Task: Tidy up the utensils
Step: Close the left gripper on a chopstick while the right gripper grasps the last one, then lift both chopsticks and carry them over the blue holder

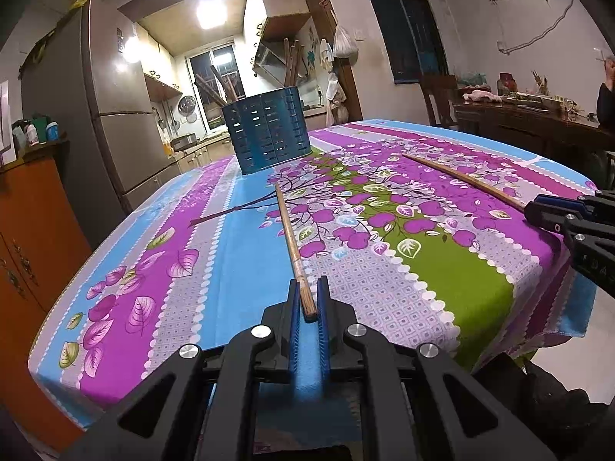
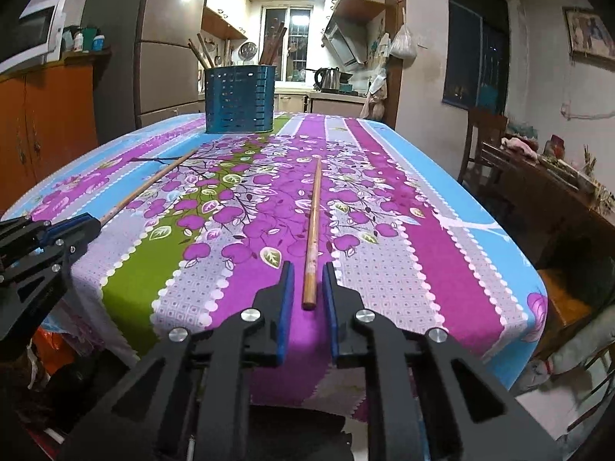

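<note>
i have two grippers on a table under a flowered cloth. my left gripper is closed on the near end of the left stick. the blue pads sit tight against both sides of the wood, and the butt end lies just inside them. the rest of that stick lies flat on the cloth and points away, toward the holder.

my right gripper stands around the near end of the right stick. its jaws are narrow but not yet touching: a thin strip of purple cloth shows between each pad and the wood. this stick also lies flat, with its far tip pointing up the table, a little right of the holder. in the left view the same stick runs into my right gripper's tips at the picture's right edge, and i cannot tell from there whether the tips touch it.

the two sticks lie well apart, spreading toward me and drawing closer at their far ends. the blue slotted holder stands upright near the far edge of the cloth, apart from both sticks. several dark sticks stand in it already, leaning out over its rim.
</note>
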Motion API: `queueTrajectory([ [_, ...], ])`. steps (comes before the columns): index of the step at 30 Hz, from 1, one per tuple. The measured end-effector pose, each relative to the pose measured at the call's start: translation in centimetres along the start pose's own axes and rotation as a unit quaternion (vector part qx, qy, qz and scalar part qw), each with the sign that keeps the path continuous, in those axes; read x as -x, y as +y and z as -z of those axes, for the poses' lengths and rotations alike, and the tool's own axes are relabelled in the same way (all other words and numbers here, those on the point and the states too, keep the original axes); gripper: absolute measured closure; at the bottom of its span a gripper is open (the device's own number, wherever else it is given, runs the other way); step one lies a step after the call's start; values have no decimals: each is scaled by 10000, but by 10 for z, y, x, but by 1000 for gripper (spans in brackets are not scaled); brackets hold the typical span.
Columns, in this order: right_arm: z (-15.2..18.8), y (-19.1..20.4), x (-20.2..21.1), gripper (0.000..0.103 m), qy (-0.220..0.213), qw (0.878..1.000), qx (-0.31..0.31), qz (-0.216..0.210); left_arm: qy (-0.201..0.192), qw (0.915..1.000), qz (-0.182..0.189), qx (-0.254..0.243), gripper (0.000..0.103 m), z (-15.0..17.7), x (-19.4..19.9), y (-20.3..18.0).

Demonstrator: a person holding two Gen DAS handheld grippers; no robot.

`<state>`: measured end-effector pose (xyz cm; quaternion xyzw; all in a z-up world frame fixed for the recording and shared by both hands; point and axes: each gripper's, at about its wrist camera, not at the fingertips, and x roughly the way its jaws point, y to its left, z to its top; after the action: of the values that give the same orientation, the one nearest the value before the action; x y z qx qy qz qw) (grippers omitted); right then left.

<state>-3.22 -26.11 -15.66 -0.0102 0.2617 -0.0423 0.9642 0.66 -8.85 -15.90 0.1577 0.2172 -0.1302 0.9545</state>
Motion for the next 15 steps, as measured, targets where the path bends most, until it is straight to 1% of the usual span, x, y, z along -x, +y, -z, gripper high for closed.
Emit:
queueTrajectory([
  [3, 3, 3, 1, 91, -115, 9999, 8, 24, -16, 10000, -6, 3, 92, 1, 1, 0],
  [5, 5, 4, 1, 96, -167, 9999, 0, 5, -30, 10000, -7, -1, 92, 1, 1, 0],
  [7, 6, 5, 2, 98, -219, 9998, 23, 22, -71, 10000, -27, -31, 92, 2, 1, -1],
  [11, 3, 0, 3, 98, -172, 9996, -181, -86, -121, 9999, -29, -96, 94, 3, 2, -2],
  [15, -2, -3, 6, 98, -100, 9996, -219, -111, -71, 9999, -14, -113, 95, 1, 2, 0],
])
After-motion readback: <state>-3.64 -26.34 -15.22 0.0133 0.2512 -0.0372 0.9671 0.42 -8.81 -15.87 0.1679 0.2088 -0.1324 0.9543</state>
